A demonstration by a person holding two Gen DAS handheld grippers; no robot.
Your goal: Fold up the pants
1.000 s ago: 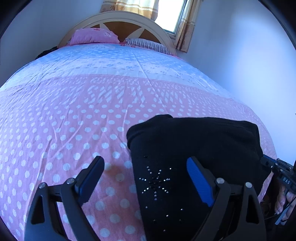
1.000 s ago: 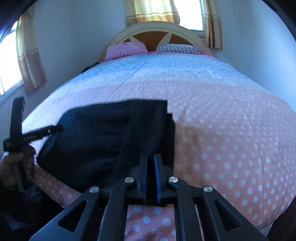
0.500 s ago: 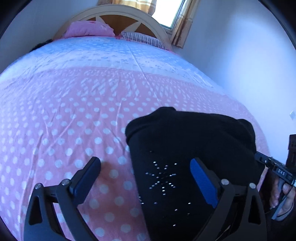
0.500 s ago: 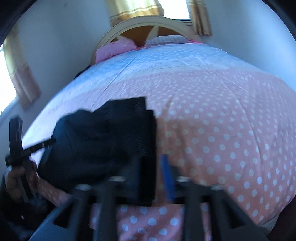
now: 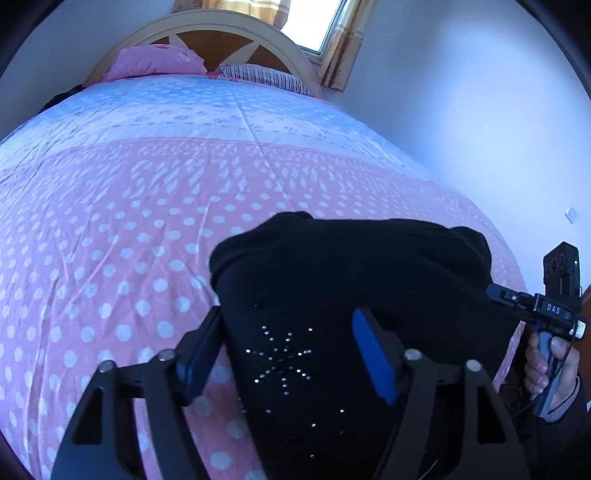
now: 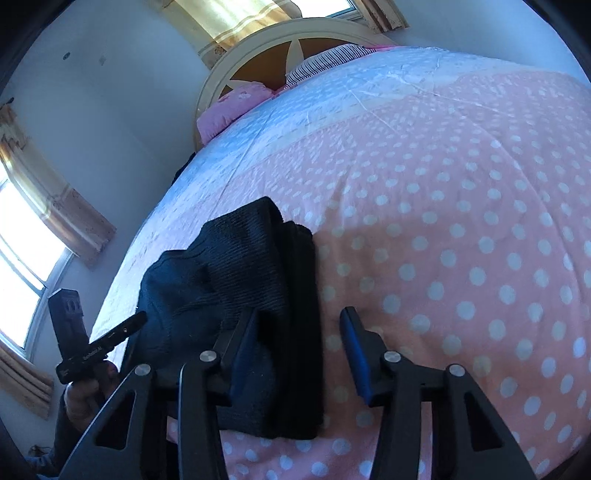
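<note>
Black pants (image 5: 362,280) lie folded in a compact bundle near the foot edge of the bed, with a rhinestone star on the near face. My left gripper (image 5: 286,350) hovers open just above that bundle, its fingers either side of the star and nothing held. In the right wrist view the same pants (image 6: 255,280) show their ribbed folded edge. My right gripper (image 6: 299,354) is open over the bundle's right edge, empty. The right gripper's body (image 5: 554,306) and the hand holding it appear at the far right of the left wrist view.
The pink polka-dot bedspread (image 5: 110,258) covers the bed, turning pale blue toward the headboard (image 5: 221,33). A pink pillow (image 5: 155,62) and a striped pillow (image 5: 262,77) lie at the head. A white wall (image 5: 480,129) runs close along the right side. The left gripper's body (image 6: 92,347) is at the left.
My right gripper went from shut on the pants' edge to open, letting the fabric go, and tilted. The left gripper stayed open and narrowed slightly over the bundle.
</note>
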